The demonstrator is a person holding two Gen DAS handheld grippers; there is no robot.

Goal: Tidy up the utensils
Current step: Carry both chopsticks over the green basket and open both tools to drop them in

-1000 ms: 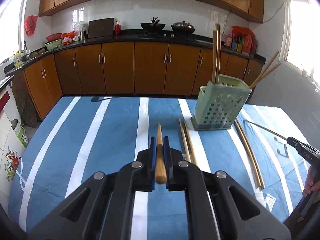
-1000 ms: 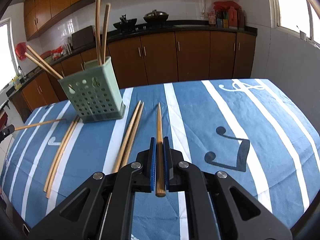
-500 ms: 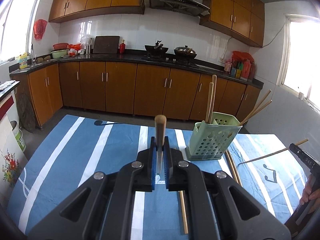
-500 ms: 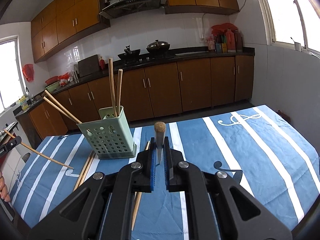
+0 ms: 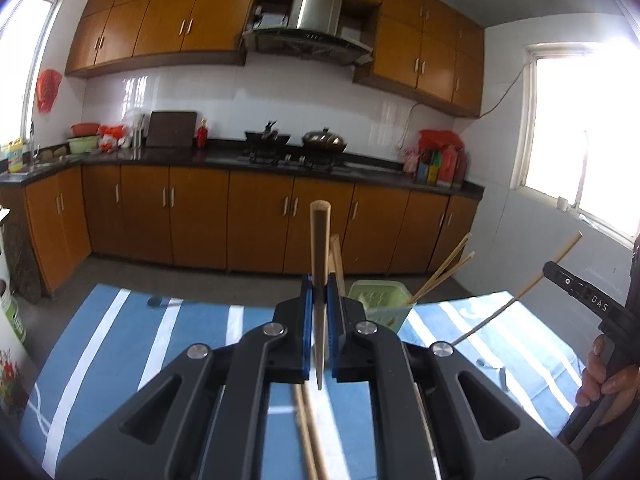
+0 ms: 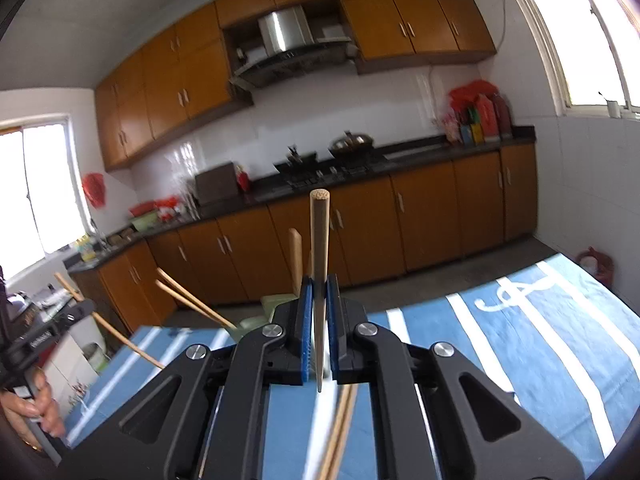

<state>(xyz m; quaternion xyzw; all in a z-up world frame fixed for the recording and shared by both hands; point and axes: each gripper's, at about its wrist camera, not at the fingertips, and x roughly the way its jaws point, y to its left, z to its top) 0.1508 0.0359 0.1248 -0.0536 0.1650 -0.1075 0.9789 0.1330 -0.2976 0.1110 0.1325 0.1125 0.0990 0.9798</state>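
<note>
My left gripper (image 5: 319, 292) is shut on a wooden chopstick (image 5: 320, 248) that stands upright, thick end up. My right gripper (image 6: 319, 292) is shut on another chopstick (image 6: 319, 240), also upright. The pale green perforated utensil holder (image 5: 380, 304) stands on the table just beyond and right of the left gripper, partly hidden; several chopsticks lean in it (image 5: 444, 268). In the right wrist view the holder (image 6: 256, 320) is mostly hidden behind the gripper. The right gripper also shows at the left view's right edge (image 5: 580, 292), the left gripper at the right view's left edge (image 6: 44, 332).
A blue cloth with white stripes (image 5: 120, 340) covers the table. Loose chopsticks lie on it below the left gripper (image 5: 308, 432) and below the right gripper (image 6: 340, 428). Kitchen cabinets and counter (image 5: 240, 160) run behind the table.
Both grippers have lifted off the table and tilted up, turning their chopsticks from lying flat to standing upright. The holder now sits lower and closer behind the fingers.
</note>
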